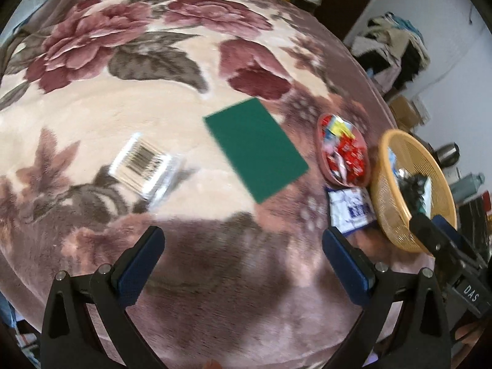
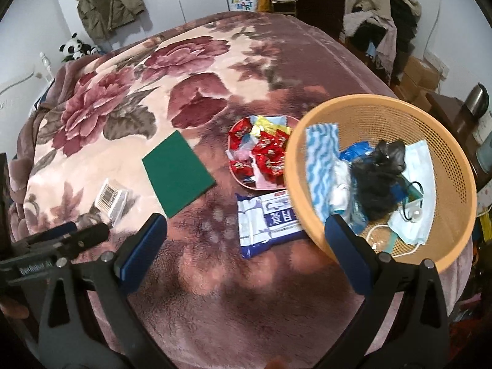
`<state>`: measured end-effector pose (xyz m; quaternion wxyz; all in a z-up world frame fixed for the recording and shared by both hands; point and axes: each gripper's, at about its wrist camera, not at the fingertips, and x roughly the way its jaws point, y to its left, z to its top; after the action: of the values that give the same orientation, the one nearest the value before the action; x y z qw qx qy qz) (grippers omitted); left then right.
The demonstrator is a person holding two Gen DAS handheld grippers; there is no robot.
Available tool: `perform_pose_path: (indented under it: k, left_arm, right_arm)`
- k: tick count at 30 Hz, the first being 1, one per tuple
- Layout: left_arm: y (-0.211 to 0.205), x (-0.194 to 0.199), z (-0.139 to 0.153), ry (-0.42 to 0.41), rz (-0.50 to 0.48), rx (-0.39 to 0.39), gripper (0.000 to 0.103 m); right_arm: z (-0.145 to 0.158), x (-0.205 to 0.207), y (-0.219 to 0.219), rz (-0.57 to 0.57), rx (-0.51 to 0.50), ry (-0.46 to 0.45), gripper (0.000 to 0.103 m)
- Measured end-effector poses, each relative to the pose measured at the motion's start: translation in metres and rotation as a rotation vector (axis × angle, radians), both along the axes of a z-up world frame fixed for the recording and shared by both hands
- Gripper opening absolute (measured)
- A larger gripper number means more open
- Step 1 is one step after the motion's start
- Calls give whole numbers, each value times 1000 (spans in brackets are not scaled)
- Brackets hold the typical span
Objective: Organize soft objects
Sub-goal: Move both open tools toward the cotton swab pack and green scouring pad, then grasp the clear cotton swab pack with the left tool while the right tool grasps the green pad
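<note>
Several soft things are gathered in the basket (image 2: 455, 166); the green cloth (image 2: 176, 173) and wipes pack (image 2: 267, 220) are left on the bed (image 2: 215, 292). Both grippers, left gripper (image 1: 243, 264) and right gripper (image 2: 246, 252), are held released, empty.

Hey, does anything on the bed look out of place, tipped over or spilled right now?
Nothing looks spilled. The orange basket seems tilted toward the camera, its contents heaped inside, and it overlaps a corner of the blue-and-white wipes pack. The green pad and the barcoded packet lie loose on the blanket.
</note>
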<state>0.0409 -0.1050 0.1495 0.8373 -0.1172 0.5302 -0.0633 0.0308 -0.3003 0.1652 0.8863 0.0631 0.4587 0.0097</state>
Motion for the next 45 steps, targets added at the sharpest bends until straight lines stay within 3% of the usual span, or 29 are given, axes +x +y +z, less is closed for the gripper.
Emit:
perform_pose_path:
  k: [12, 25, 36, 45]
  left_arm:
    - [59, 13, -33, 49, 83, 31, 102]
    - [104, 37, -72, 120, 158, 14, 102]
    - [128, 55, -95, 163, 204, 1, 102]
    - [133, 72, -102, 173, 213, -8, 102]
  right_arm:
    - [-22, 22, 48, 132, -30, 30, 103]
    - [-66, 80, 95, 256, -26, 133, 103]
    - [-104, 147, 104, 281, -25, 208, 103]
    - [-130, 171, 104, 308, 11, 292, 103]
